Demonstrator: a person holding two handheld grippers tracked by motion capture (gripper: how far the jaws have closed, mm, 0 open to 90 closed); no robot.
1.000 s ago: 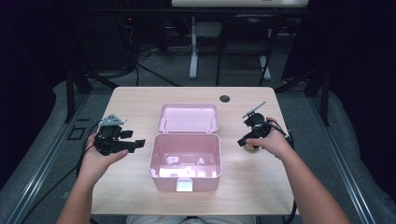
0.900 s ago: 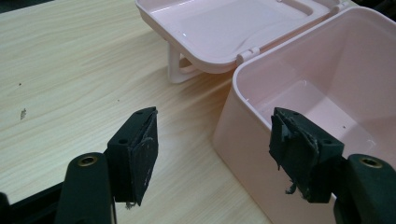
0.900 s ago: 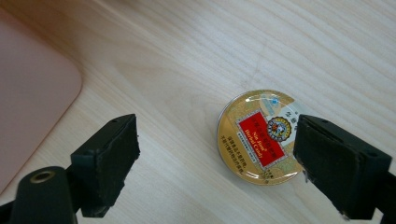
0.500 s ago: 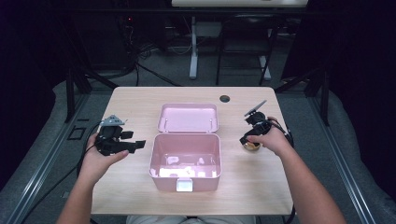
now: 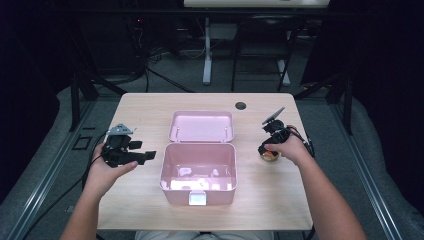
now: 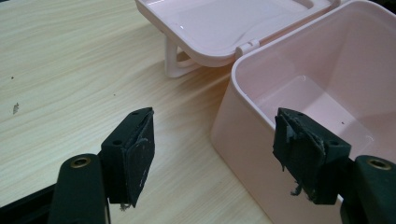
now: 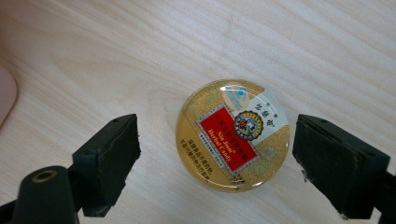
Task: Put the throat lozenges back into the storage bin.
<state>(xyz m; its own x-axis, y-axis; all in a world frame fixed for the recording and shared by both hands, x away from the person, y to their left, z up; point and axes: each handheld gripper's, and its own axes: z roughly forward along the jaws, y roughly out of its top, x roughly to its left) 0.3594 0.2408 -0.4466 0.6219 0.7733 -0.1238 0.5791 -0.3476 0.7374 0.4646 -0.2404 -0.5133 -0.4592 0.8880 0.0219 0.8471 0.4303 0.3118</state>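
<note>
A pink plastic box (image 5: 200,170) stands open at the table's middle, its lid (image 5: 201,126) laid back flat behind it. The box's inside (image 6: 322,98) looks bare. To its left my left gripper (image 5: 145,156) (image 6: 215,137) points at the box's left wall. Its jaws have just been opening and stand open, gripping nothing. Right of the box, a round gold candy tin (image 5: 270,156) (image 7: 233,135) with a red label lies flat on the table. My right gripper (image 5: 267,149) (image 7: 222,149) hangs over it, pointing down and open. The tin sits between its pads without touching either.
The wooden table (image 5: 150,210) has a dark cable hole (image 5: 241,105) near its far edge. A pale latch (image 5: 198,199) sticks out from the box's front wall. Cables trail from both grippers off the table's sides. Dark floor and desk legs lie beyond.
My right gripper has come down a little over the tin. The left hand and the box have stayed where they were.
</note>
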